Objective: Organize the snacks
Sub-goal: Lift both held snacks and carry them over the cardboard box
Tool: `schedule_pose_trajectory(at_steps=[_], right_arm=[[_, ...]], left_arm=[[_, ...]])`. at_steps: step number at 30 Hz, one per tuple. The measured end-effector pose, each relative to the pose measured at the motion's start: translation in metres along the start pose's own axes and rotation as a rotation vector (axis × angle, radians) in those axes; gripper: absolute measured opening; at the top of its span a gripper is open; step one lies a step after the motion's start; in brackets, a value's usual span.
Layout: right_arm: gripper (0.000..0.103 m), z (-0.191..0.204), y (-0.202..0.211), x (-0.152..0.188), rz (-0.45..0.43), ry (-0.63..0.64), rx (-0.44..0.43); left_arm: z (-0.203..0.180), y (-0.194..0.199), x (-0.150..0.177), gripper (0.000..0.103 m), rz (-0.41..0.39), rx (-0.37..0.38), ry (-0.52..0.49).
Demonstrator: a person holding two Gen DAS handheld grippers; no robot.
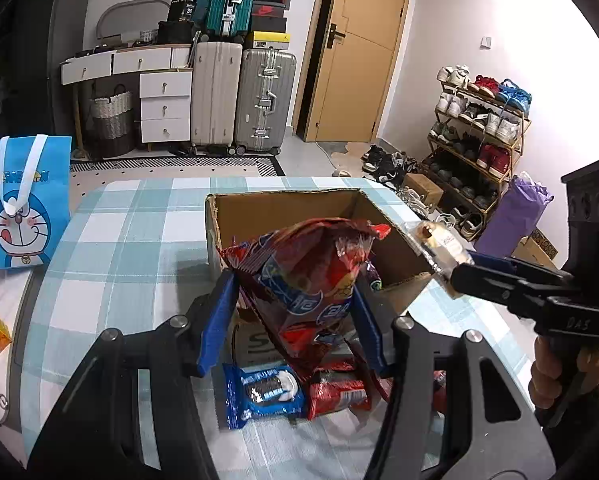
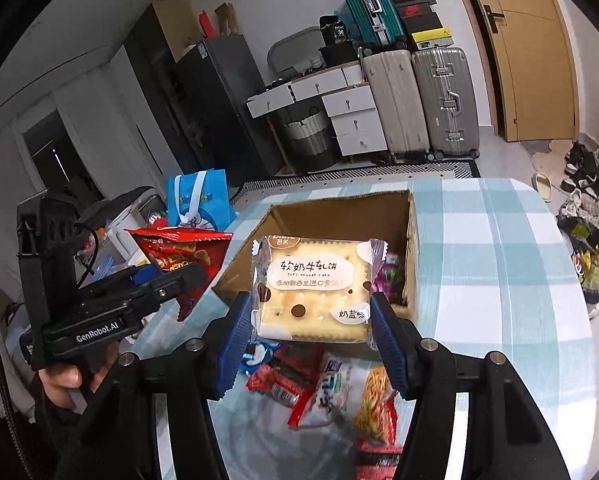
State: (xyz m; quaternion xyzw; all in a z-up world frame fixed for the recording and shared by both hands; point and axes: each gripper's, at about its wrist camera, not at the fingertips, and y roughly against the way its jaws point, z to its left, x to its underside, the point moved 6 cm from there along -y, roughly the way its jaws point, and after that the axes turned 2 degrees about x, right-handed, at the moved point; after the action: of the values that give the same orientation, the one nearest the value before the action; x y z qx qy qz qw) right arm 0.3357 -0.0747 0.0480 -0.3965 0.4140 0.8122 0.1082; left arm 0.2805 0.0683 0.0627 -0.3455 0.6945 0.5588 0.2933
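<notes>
My left gripper (image 1: 295,300) is shut on a red snack bag (image 1: 311,276) and holds it up in front of an open cardboard box (image 1: 275,212). My right gripper (image 2: 313,316) is shut on a clear-wrapped cream cracker pack (image 2: 315,288), held above the box's near edge (image 2: 339,208). The right gripper also shows in the left wrist view (image 1: 455,268), at the box's right corner. The left gripper also shows in the right wrist view (image 2: 183,276), left of the box. Purple-wrapped snacks (image 2: 391,276) lie inside the box. Loose snacks lie on the table below both grippers.
A blue cookie pack (image 1: 263,394) and red packs (image 1: 339,396) lie on the checked tablecloth (image 1: 119,240). A noodle pack (image 2: 363,400) lies near the front. A blue cartoon bag (image 1: 23,200) stands at the left. Suitcases, drawers and a shoe rack (image 1: 479,136) stand beyond the table.
</notes>
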Motion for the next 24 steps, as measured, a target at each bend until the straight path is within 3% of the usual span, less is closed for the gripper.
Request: schedule_pose_trajectory(at_steps=[24], right_arm=[[0.06, -0.019, -0.044, -0.034, -0.014, 0.025, 0.074]], left_arm=[[0.017, -0.07, -0.024, 0.053, 0.022, -0.056, 0.0]])
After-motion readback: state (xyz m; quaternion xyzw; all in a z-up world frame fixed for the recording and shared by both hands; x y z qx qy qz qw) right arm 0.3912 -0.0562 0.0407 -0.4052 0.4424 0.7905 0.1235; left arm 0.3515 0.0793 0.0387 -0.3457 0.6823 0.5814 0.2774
